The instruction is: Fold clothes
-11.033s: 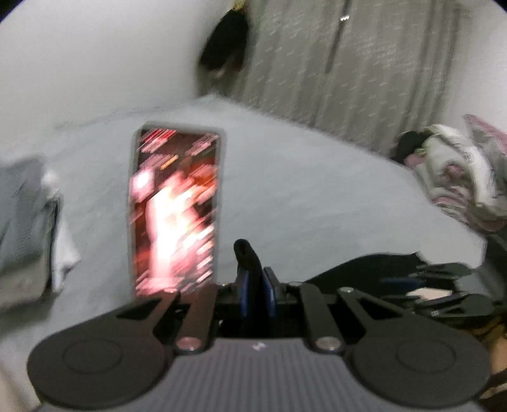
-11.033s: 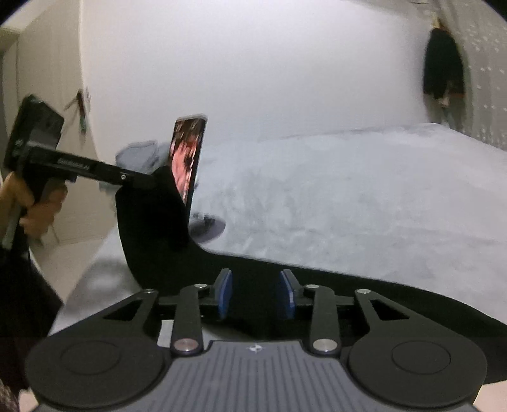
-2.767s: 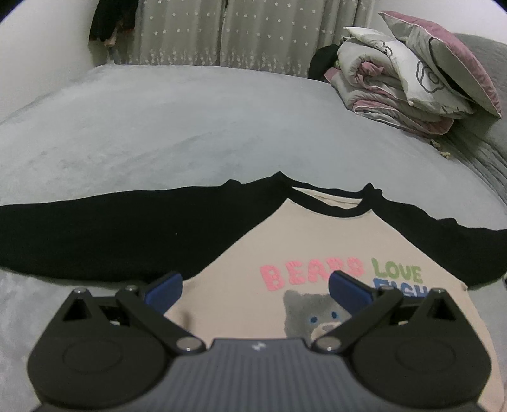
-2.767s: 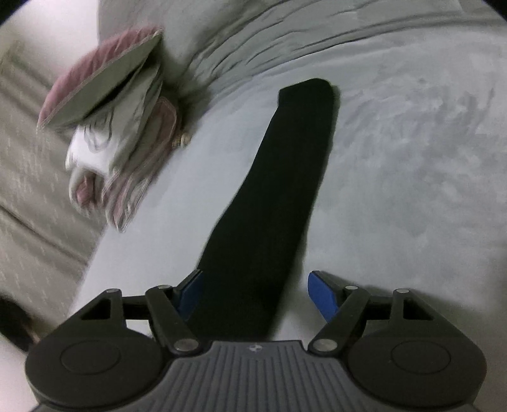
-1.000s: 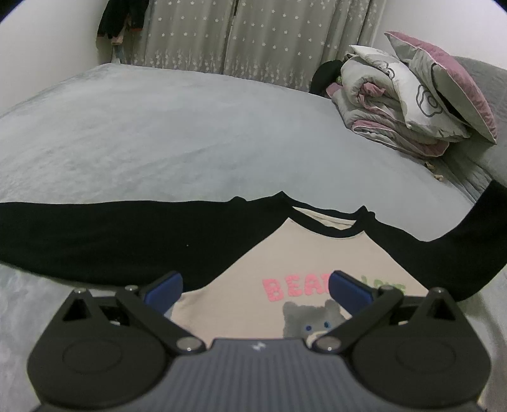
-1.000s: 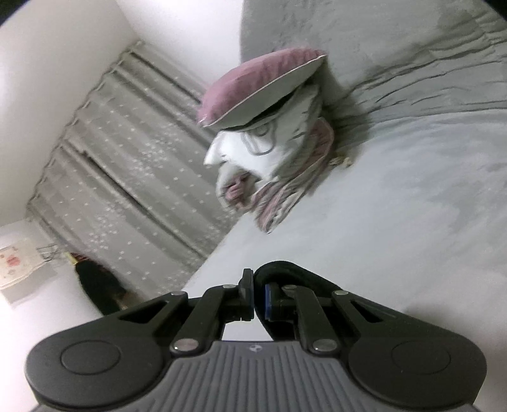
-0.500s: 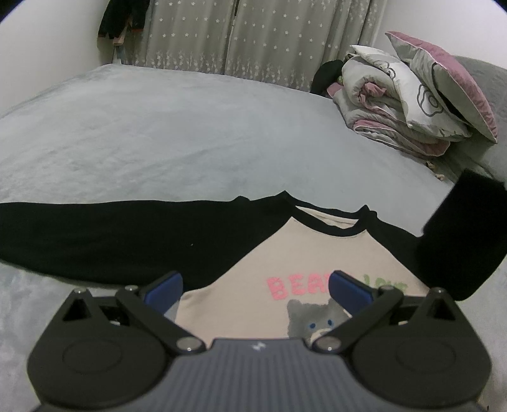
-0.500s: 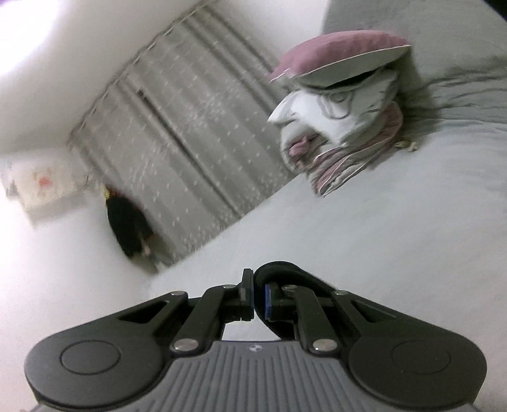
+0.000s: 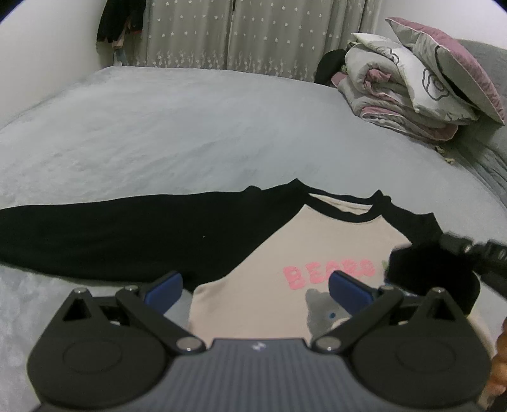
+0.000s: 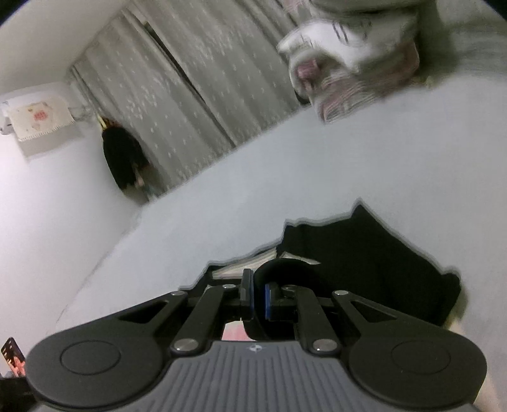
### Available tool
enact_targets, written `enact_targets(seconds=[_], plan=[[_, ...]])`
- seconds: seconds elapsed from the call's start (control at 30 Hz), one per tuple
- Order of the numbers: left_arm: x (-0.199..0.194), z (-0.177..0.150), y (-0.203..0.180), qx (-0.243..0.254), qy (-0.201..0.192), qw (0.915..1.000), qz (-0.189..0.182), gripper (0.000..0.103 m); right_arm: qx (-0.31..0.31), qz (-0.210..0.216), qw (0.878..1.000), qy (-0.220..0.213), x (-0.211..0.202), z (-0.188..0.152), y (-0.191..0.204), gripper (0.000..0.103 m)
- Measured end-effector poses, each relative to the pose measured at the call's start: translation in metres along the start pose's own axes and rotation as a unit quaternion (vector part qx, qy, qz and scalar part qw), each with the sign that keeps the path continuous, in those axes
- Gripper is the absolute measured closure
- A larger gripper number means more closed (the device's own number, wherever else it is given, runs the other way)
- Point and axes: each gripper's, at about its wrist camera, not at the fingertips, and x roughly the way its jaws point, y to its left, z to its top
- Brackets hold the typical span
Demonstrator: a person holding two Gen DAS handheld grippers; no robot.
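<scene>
Right gripper [image 10: 258,298] pinches the black sleeve [image 10: 279,269] over the shirt [image 9: 285,253] at 3 o'clock — left gripper [image 9: 255,286] spread, empty.

One cream-bodied long-sleeved shirt with black raglan sleeves [image 9: 285,253] lies on one grey plush bedspread [image 9: 190,133]. Two black sleeves belong to it (one flat at the left, one lifted at the right). Two black two-finger grippers show: the left gripper [image 9: 255,286] and the right gripper [image 10: 259,298]. One folded floral quilt pile [image 9: 396,98], one mauve-backed pillow [image 9: 453,54], two star-dotted grey curtain panels [image 9: 253,35], one dark hanging garment [image 9: 120,19].
</scene>
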Motion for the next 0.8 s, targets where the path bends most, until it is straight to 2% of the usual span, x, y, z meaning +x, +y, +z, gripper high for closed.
enact_targets(seconds=[0.1, 0.2, 0.37, 0.5, 0.67, 0.8], plan=[[0.006, -0.001, 0.002, 0.001, 0.006, 1.0000, 0.006, 0.000, 0.003, -0.003, 0.999, 0.035, 0.009, -0.007, -0.007, 0.089], [0.013, -0.003, 0.003, 0.000, 0.012, 0.9999, 0.009, 0.000, 0.009, 0.003, 0.998, 0.066, 0.013, -0.012, -0.013, 0.072], [0.018, -0.002, 0.005, -0.007, 0.014, 0.9999, 0.006, 0.000, 0.001, 0.021, 0.996, 0.082, 0.003, -0.012, -0.016, 0.062], [0.017, -0.003, 0.003, -0.005, 0.010, 0.9999, 0.002, 0.000, -0.004, 0.020, 0.997, 0.071, -0.011, -0.005, -0.017, 0.053], [0.012, -0.010, -0.009, 0.013, -0.009, 0.9998, -0.009, 0.000, 0.014, 0.004, 0.999, 0.047, -0.028, 0.012, -0.035, 0.052], [0.006, -0.016, -0.040, 0.073, -0.030, 0.9964, -0.031, 0.000, 0.035, -0.044, 0.998, 0.019, -0.043, 0.032, -0.057, 0.052]])
